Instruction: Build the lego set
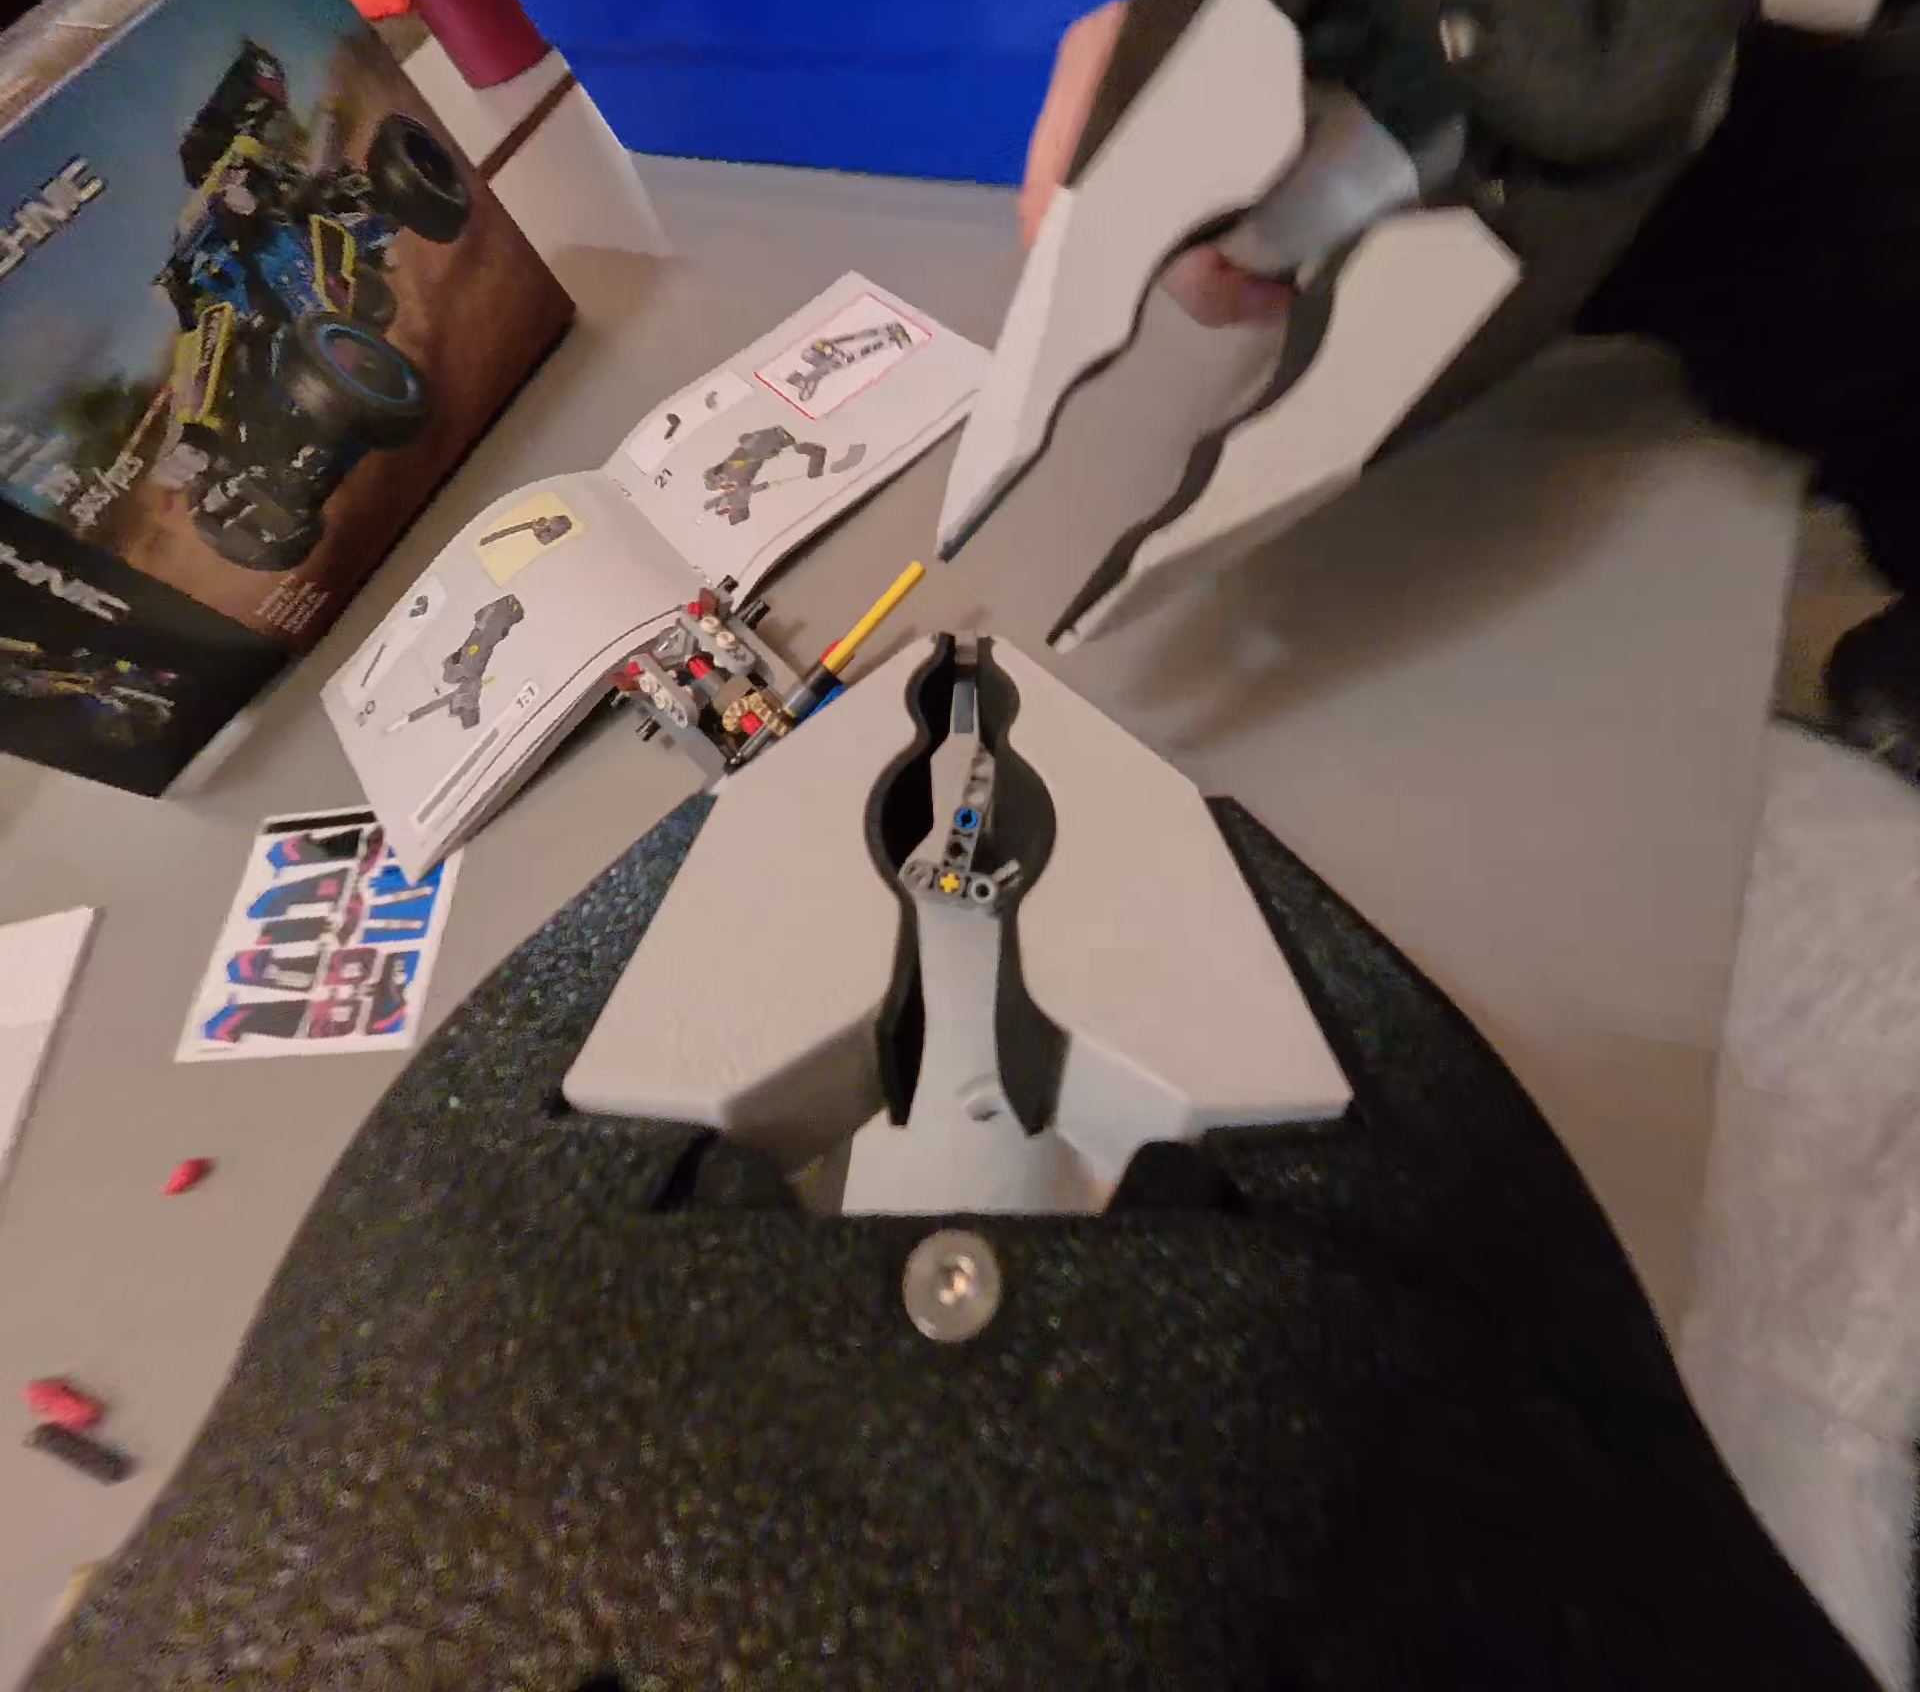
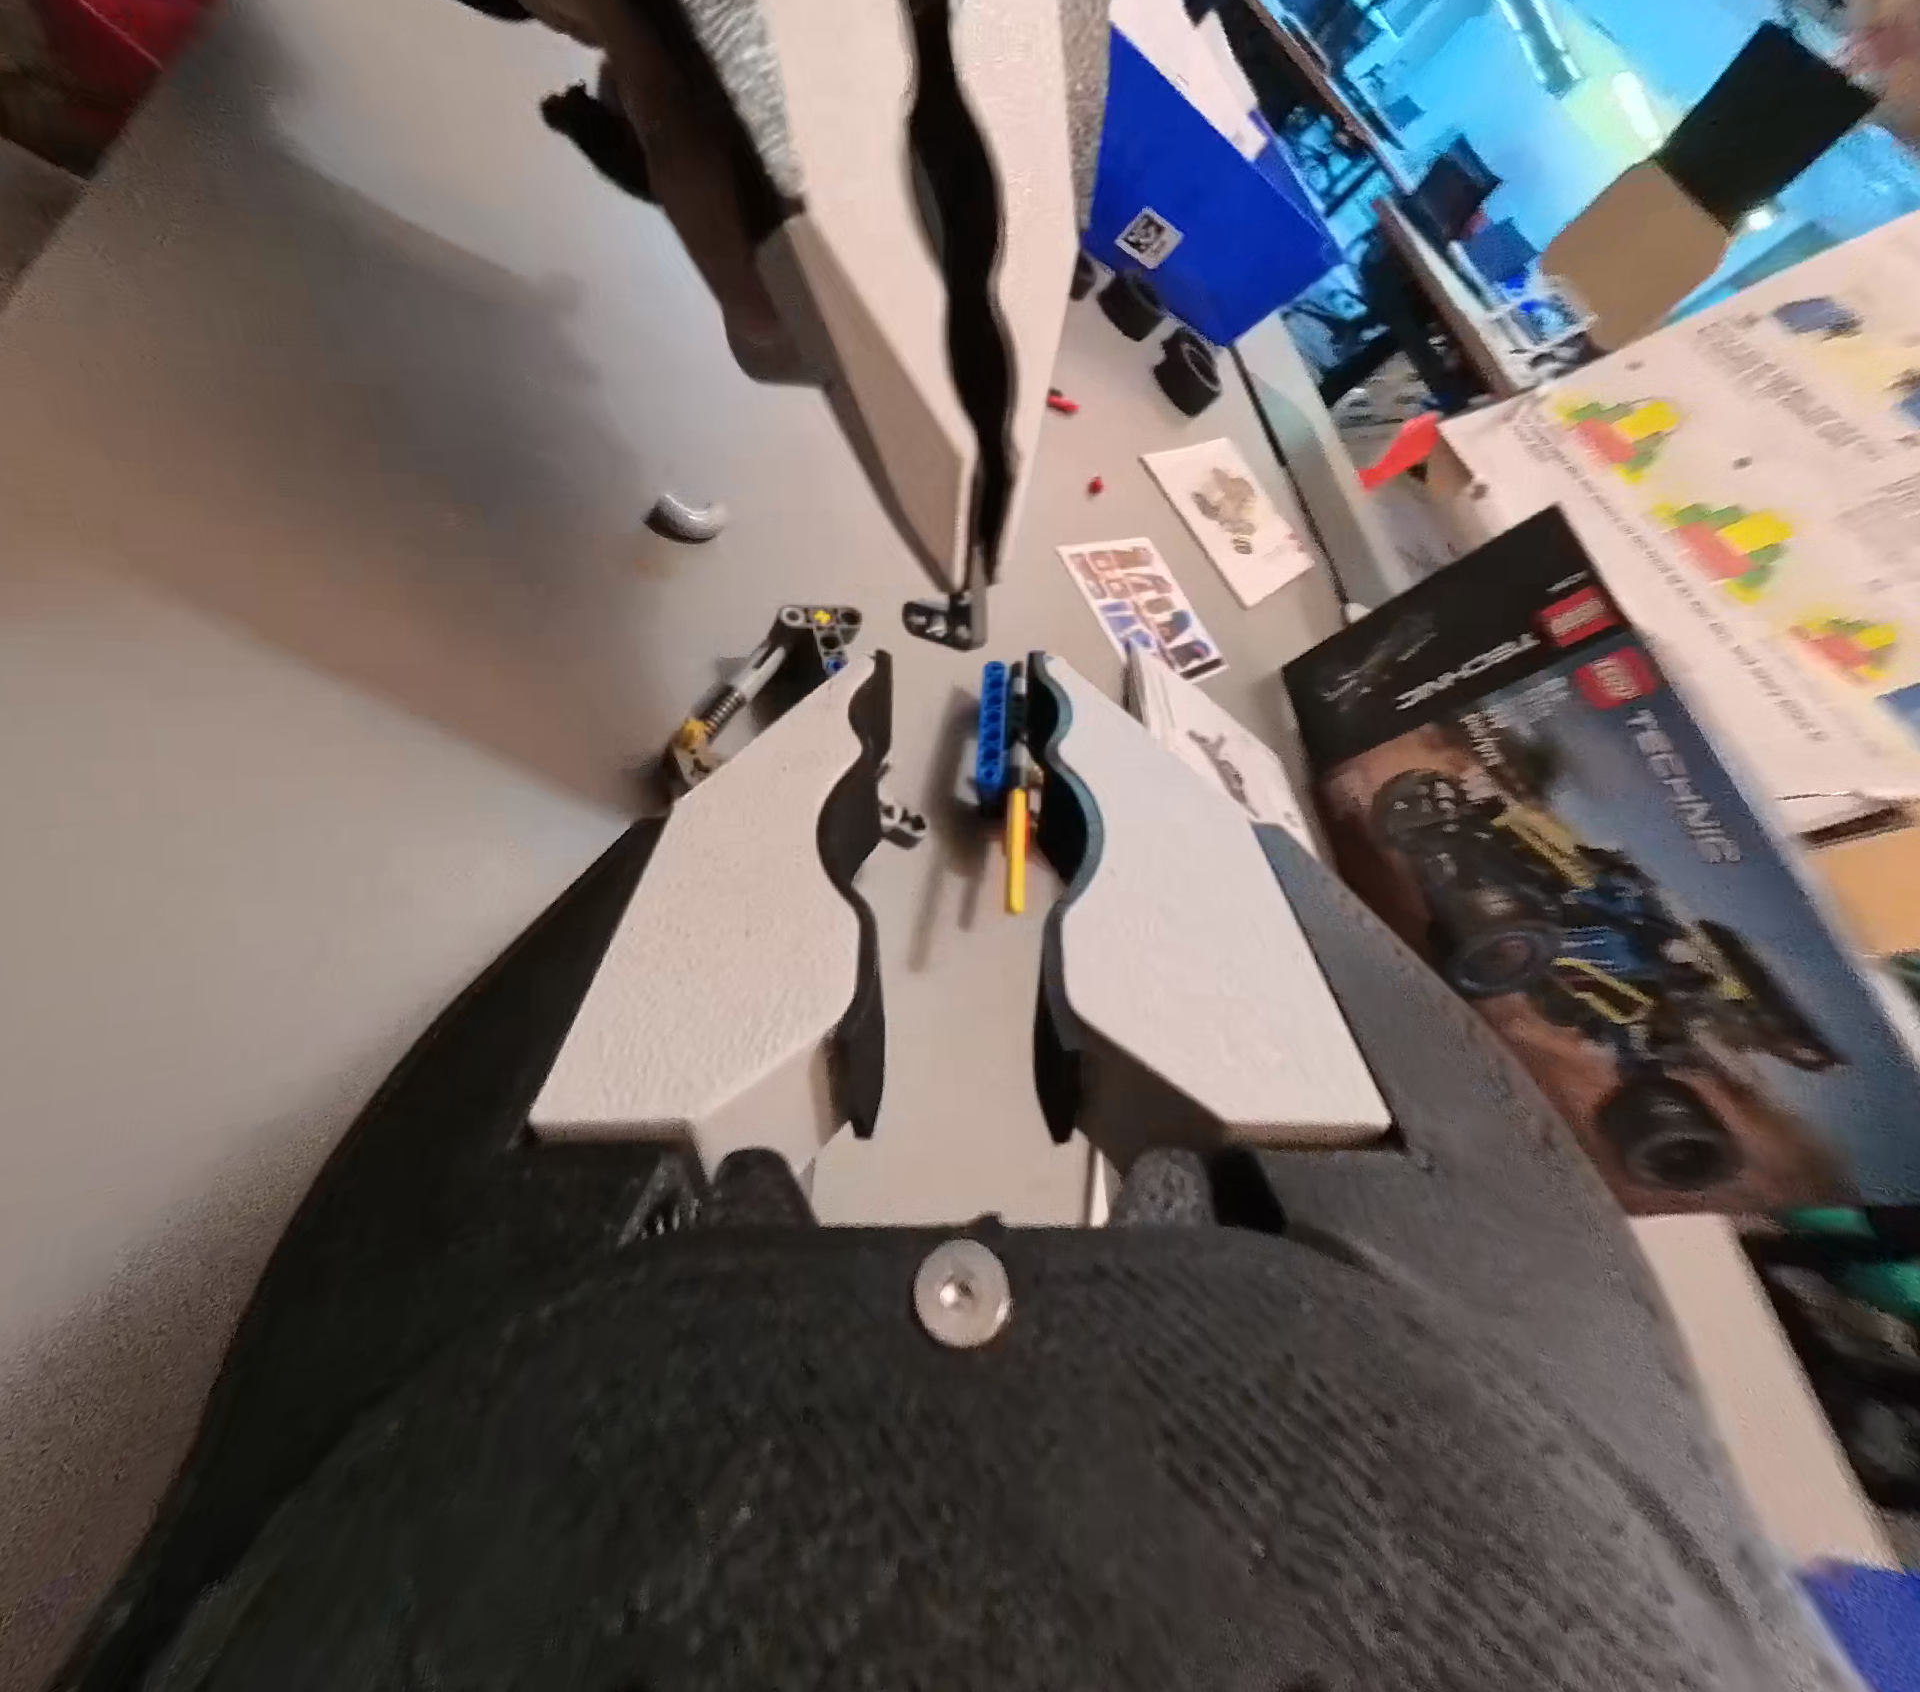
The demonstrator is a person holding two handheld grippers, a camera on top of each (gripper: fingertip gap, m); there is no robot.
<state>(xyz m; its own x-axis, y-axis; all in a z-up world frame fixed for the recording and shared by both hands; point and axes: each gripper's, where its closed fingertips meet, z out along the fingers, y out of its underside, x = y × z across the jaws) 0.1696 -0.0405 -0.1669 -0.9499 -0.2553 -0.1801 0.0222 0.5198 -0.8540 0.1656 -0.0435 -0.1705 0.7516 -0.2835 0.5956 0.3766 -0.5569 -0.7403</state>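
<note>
Left wrist view: grey desk, blue bin, manual; left gripper jaws pinch small black piece, right gripper jaws apart.

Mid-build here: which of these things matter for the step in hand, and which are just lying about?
In play: left gripper, shut on black angled piece; open right gripper; spring strut; blue beam with yellow axle; open booklet.
Lying about: set box; sticker sheet; blue bin; tyres; red pin.
</note>
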